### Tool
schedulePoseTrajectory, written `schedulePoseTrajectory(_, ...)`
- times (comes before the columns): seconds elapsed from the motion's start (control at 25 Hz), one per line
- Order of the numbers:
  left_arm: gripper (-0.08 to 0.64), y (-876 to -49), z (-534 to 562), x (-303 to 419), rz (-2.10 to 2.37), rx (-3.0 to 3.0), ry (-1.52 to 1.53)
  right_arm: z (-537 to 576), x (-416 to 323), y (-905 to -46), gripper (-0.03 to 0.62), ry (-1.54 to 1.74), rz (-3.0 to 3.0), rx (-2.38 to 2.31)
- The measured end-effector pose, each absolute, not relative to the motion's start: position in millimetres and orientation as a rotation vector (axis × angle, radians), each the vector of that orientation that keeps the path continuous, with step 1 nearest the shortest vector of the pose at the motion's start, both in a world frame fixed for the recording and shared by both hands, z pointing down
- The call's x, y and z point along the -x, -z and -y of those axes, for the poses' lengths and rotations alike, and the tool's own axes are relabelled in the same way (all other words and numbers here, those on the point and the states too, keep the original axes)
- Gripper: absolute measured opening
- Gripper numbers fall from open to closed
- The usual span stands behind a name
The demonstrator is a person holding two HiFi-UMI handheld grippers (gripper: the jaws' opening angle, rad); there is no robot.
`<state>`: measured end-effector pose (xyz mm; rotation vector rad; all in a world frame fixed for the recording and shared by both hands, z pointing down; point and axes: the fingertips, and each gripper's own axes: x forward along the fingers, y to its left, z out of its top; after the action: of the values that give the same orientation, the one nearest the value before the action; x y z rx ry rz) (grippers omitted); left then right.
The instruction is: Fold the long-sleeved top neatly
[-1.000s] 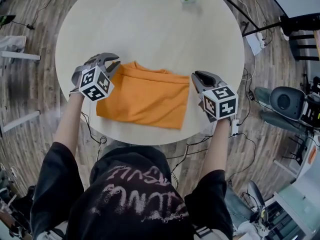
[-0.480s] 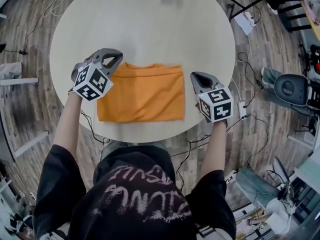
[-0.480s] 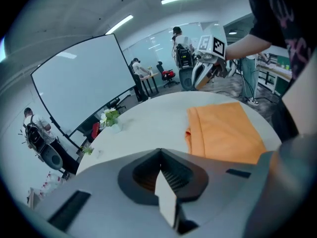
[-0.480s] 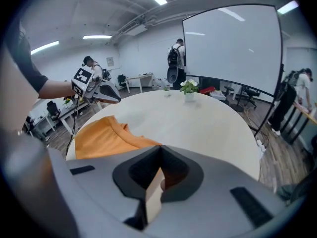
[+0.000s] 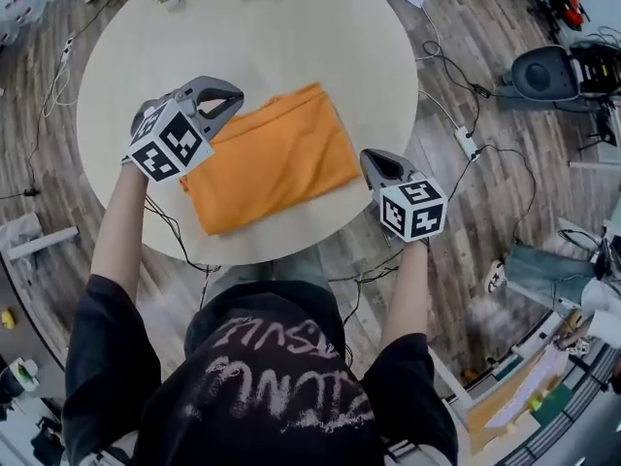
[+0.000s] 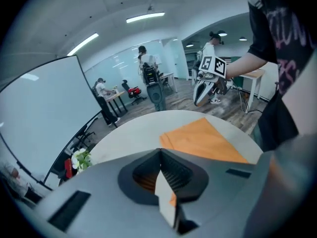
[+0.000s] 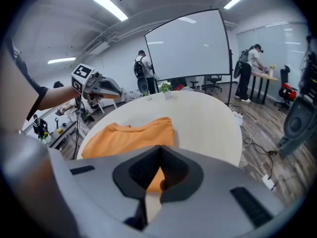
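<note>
Plainly, from the head view, the orange long-sleeved top [image 5: 272, 158] lies folded into a compact rectangle on the near half of the round desk [image 5: 291, 27]. Its long axis slants from lower left to upper right, so the two short ends face the two hands. The left gripper [image 5: 236, 95] sits at the top's upper-left corner, over the desk. The right gripper [image 5: 369, 156] is just off the right short end, out past the desk's rim, so the left one looks nearer the cloth. In the left gripper view the fingers [image 6: 171, 175] are pressed together with nothing caught between them. The top [image 6: 205, 140] lies ahead and to the right of them, and the other gripper is beyond its far end. In the right gripper view the fingers [image 7: 173, 165] are likewise closed and empty. The top [image 7: 129, 135] is ahead and to the left, its collar edge turned away. As a judgement, the folding seems nearly done. Any further fold or squaring would have to work across that slanted long axis, starting from a short end.
</note>
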<state>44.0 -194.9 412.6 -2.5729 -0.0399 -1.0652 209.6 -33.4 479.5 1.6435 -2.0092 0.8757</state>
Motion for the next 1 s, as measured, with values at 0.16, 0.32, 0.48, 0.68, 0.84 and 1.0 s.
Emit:
schedulePoseTrajectory(0.16,0.011,-407,175,-71,0.26,2.462,1.08,-6,-212,-488,0.006,-0.976,1.941,-1.785)
schedulePoseTrajectory(0.32,0.011,-420,158,-100,0.43,2.353,1.121,-28,-215,-507,0.042,-1.065,1.868,-1.886)
schedulePoseTrajectory(0.48,0.011,-445,146,-134,0.537,2.242,1.16,-32,-216,-527,0.134,-1.155,1.85,-1.89)
schedulePoseTrajectory(0.68,0.039,-484,139,-177,0.684,2.11,1.196,-17,-222,-547,0.186,-1.226,1.873,-1.856)
schedulePoseTrajectory(0.84,0.135,-516,141,-199,0.811,1.991,1.286,-4,-223,-561,0.209,-1.288,1.913,-1.776)
schedulePoseTrajectory(1.0,0.195,-540,149,-209,0.923,1.81,1.401,6,-223,-570,0.21,-1.324,1.938,-1.732)
